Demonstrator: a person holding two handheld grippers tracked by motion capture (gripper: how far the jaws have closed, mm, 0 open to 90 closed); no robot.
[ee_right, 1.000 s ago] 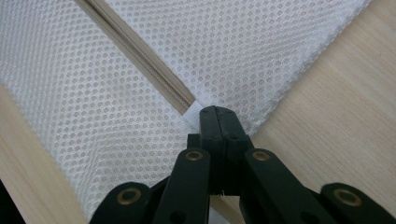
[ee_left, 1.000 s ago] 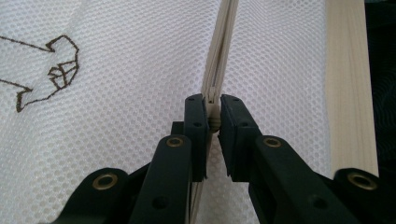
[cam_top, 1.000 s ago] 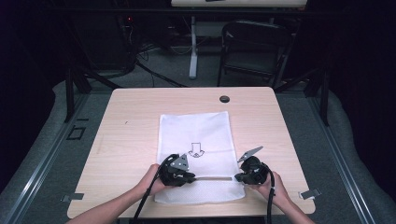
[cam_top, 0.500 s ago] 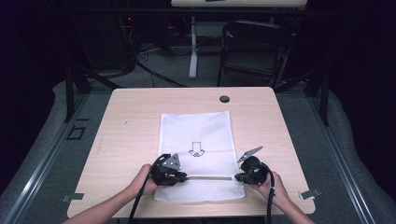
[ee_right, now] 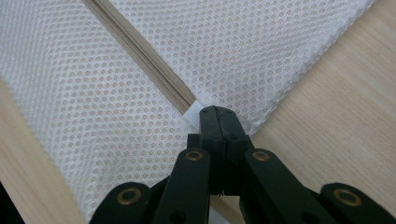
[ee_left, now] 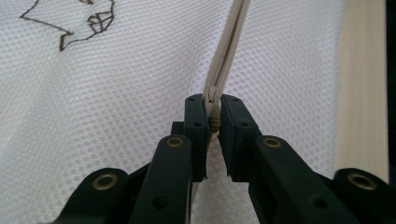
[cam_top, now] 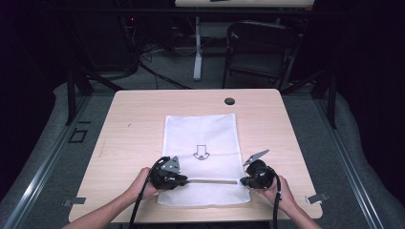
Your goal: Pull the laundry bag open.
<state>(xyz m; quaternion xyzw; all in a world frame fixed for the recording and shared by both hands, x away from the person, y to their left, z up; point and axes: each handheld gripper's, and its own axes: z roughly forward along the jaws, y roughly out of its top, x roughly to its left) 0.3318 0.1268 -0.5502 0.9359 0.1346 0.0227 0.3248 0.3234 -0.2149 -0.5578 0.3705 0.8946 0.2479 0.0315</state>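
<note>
A white mesh bag [cam_top: 200,133] with a printed arrow [cam_top: 200,152] lies flat on the wooden table [cam_top: 133,119]. A beige zipper [cam_top: 212,182] runs across its near end. My left gripper [cam_top: 184,180] is at the zipper's left part; in the left gripper view the gripper [ee_left: 213,109] is shut on the zipper pull [ee_left: 214,106], with the zipper [ee_left: 231,42] running away beyond it. My right gripper [cam_top: 243,181] is at the bag's right edge. In the right gripper view the gripper [ee_right: 218,114] is shut on the white fabric tab [ee_right: 192,113] at the end of the zipper [ee_right: 140,56].
A black round cap [cam_top: 229,101] sits in the tabletop near the far edge. Behind the table stand a dark chair [cam_top: 260,47] and a white post [cam_top: 197,47]. Bare wood lies to both sides of the bag.
My left gripper has slid a little to the left along the zipper with the pull in its jaws. The right gripper has kept still.
</note>
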